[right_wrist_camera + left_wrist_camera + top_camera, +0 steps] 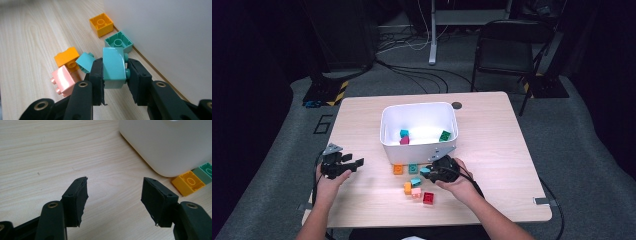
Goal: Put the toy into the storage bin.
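Turquoise brick (113, 67) clamped between fingers (97, 75) of right gripper (443, 169), just near of white bin (418, 131), right of loose bricks on bench (492, 150). Step judged in hand: pick made, brick being carried toward bin, where 3 bricks are seen. Next move judged: lift over near wall, then release above bin floor; rim must be cleared. Left gripper (343, 165) held spread and unloaded at left, near orange brick (188, 182).

Left gripper (343, 166) low above the table, 2 jaws wide apart, right gripper (438, 171) clamped on a turquoise block (113, 67), forearms entering from below.
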Available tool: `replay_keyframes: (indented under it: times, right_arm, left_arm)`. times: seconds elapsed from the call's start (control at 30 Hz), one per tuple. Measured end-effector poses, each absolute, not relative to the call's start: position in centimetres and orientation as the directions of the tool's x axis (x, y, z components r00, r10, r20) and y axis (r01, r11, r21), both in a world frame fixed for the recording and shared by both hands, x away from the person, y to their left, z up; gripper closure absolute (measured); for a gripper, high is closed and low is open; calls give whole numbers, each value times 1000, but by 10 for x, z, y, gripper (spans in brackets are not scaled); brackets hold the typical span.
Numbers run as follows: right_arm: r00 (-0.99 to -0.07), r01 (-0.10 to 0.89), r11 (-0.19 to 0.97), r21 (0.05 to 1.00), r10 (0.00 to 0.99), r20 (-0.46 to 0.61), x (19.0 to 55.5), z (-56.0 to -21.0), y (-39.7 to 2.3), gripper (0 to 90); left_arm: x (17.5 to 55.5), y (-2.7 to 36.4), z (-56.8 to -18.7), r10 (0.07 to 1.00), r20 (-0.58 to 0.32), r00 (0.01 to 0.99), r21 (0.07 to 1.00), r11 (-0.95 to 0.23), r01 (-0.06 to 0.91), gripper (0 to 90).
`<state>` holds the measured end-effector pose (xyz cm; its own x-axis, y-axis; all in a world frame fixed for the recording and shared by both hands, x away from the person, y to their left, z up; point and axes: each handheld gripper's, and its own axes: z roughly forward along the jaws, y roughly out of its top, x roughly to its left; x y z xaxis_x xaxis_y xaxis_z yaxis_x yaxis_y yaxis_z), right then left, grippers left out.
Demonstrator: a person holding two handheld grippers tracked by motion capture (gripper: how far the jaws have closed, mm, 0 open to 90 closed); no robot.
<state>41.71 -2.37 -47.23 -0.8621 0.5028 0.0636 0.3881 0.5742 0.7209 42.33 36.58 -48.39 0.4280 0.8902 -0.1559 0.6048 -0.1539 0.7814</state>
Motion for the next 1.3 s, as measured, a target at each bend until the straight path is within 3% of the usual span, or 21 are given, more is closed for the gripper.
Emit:
replay_keyframes:
  times: [1.3]
  right_arm:
    - [-911,316,583,749,406,68,406,-406,-24,667]
  left_arm:
    - [423,366,-484,890,-155,428,781,-154,605,374]
